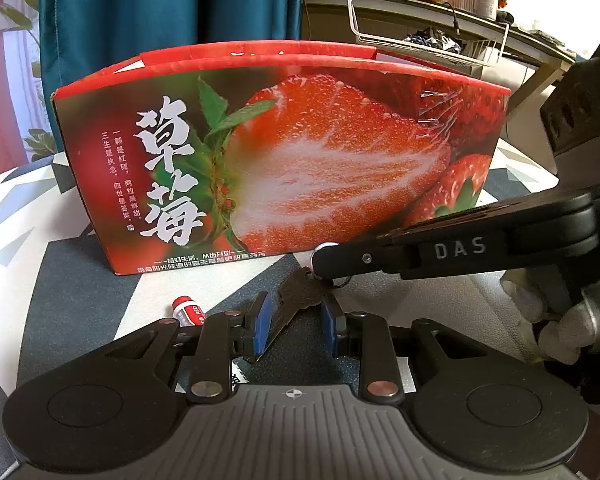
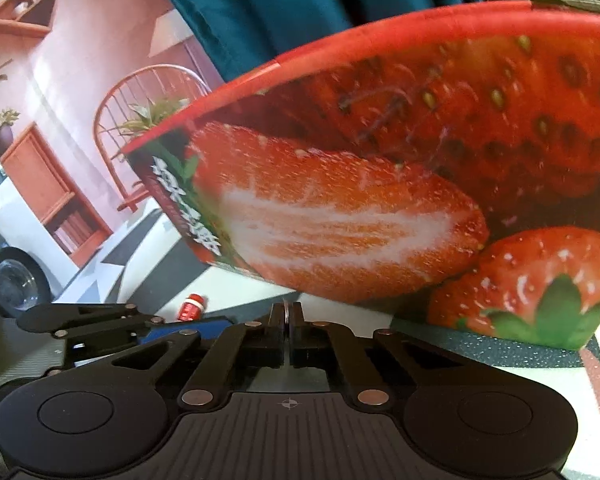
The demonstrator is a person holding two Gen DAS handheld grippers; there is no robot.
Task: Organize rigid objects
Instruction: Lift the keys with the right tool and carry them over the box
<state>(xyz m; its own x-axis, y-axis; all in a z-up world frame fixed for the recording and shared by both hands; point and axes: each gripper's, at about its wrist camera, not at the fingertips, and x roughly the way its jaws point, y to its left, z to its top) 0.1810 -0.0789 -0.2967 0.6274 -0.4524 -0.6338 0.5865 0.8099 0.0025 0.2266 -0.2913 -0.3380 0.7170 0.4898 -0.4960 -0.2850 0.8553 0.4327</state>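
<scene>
A dark metal key (image 1: 298, 300) hangs between the blue pads of my left gripper (image 1: 296, 322), which is open around it. My right gripper (image 1: 320, 260) comes in from the right and is shut on the key's silver ring (image 1: 327, 245). In the right wrist view the ring (image 2: 287, 322) shows as a thin edge pinched between the shut fingers of the right gripper (image 2: 287, 320). A large red strawberry box (image 1: 280, 160) stands just behind both grippers and fills the right wrist view (image 2: 380, 180). A small red-capped bottle (image 1: 188, 310) lies on the table at the left.
The table has a grey and white geometric cloth (image 1: 60, 300). A teal curtain (image 1: 160, 12) hangs behind the box. A white wire basket (image 1: 428, 40) hangs under a cluttered shelf at the back right. The bottle also shows in the right wrist view (image 2: 192, 306).
</scene>
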